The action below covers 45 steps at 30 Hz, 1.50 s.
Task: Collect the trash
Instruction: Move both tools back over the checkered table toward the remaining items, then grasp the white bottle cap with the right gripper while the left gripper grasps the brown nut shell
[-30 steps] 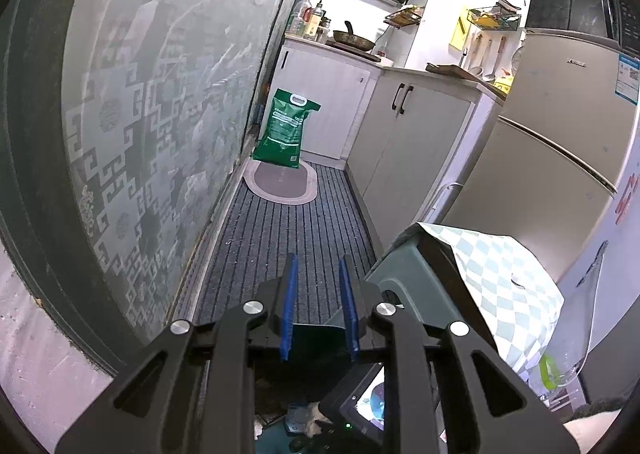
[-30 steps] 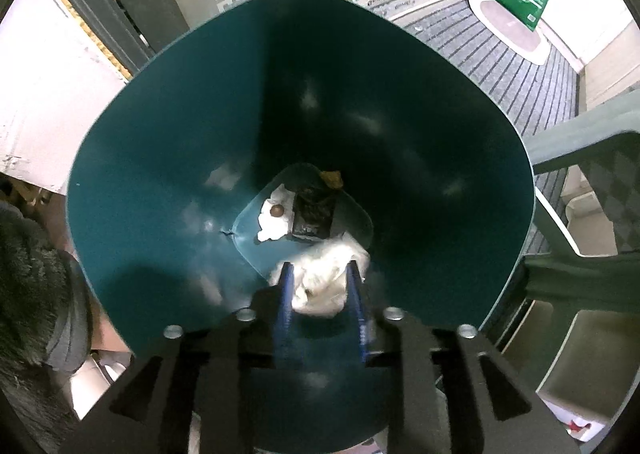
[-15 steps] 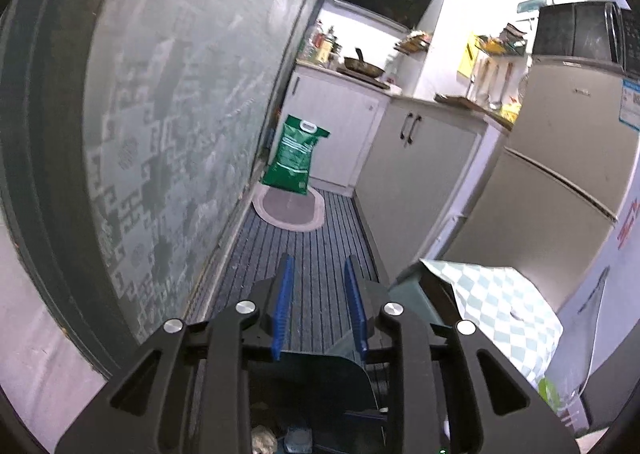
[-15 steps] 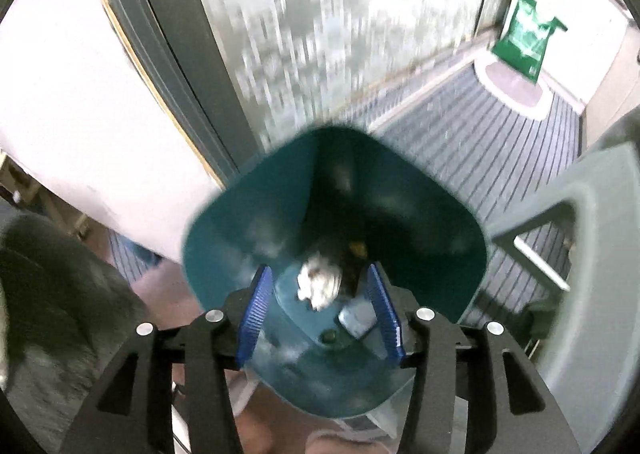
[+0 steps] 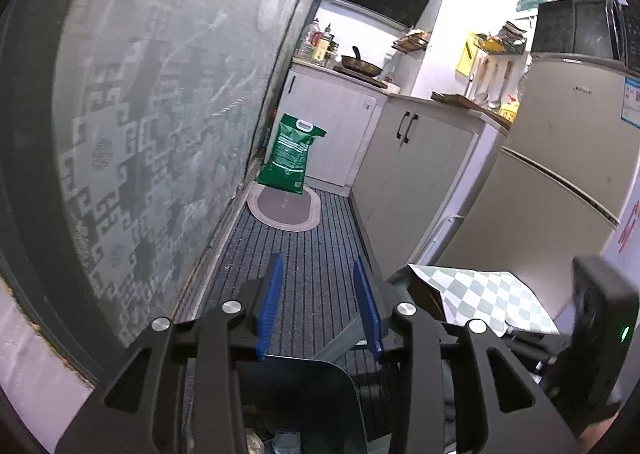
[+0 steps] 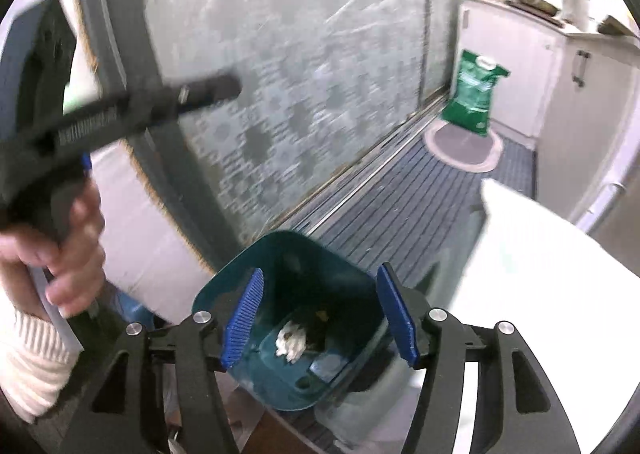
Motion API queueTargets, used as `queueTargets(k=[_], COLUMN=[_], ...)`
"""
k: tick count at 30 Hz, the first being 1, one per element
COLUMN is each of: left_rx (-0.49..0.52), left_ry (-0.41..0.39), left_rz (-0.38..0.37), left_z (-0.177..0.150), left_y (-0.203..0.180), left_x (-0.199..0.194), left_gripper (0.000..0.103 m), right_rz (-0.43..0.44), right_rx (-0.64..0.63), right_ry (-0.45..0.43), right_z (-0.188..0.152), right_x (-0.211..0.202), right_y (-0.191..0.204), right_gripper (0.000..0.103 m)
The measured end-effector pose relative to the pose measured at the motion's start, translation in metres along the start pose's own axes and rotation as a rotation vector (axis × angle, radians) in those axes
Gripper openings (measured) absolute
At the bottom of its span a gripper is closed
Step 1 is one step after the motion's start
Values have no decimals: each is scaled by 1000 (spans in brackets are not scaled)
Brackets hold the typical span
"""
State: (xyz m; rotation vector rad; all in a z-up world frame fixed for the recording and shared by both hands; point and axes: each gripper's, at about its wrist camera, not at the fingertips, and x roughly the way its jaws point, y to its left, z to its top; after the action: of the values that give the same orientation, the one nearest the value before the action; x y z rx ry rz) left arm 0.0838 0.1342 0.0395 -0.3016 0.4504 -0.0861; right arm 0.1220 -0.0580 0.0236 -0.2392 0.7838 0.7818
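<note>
A teal trash bin (image 6: 256, 374) stands on the floor below my right gripper (image 6: 320, 272). A white crumpled tissue (image 6: 292, 342) lies at its bottom among dark scraps. The right jaws are opening, well above the bin, with nothing gripped between the blue pads (image 6: 244, 314). In the left wrist view my left gripper (image 5: 317, 260) points along the kitchen floor. Its jaws are opening too, with nothing between them. The bin's dark rim (image 5: 296, 374) shows just under it. A hand (image 6: 68, 254) in a cream sleeve holds the left gripper's handle at the upper left of the right wrist view.
A frosted patterned sliding door (image 5: 160, 114) runs along the left. A green bag (image 5: 290, 156) stands by an oval mat (image 5: 284, 208) on the striped carpet. White cabinets (image 5: 420, 158) and a fridge (image 5: 560, 174) line the right. A checked cloth (image 5: 480, 294) covers a table beside the bin.
My right gripper let go of the white tissue inside the bin, rose out of it and spread its jaws. The left jaws widened; its view tilted up a little.
</note>
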Motion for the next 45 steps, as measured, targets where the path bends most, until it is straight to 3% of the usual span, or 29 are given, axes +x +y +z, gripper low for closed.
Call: queueTargets(k=[17,36,45], left_rx=[148,247,274], left_ry=[108,249,292], left_rz=[-94,-207,-261], left_z=[-30,-73,-87], left_y=[-91,-170,-193], left_x=[43,82,92], left_gripper=[45,45,42], right_rz=[-159,-270,-260], right_rx=[181,305,337], right_ry=[-125,-62,-27], right_z=[-20,-74,-80], right_x=[-77,-81,-64], right_y=[-112,-182,-195], right_gripper=[64,64,44])
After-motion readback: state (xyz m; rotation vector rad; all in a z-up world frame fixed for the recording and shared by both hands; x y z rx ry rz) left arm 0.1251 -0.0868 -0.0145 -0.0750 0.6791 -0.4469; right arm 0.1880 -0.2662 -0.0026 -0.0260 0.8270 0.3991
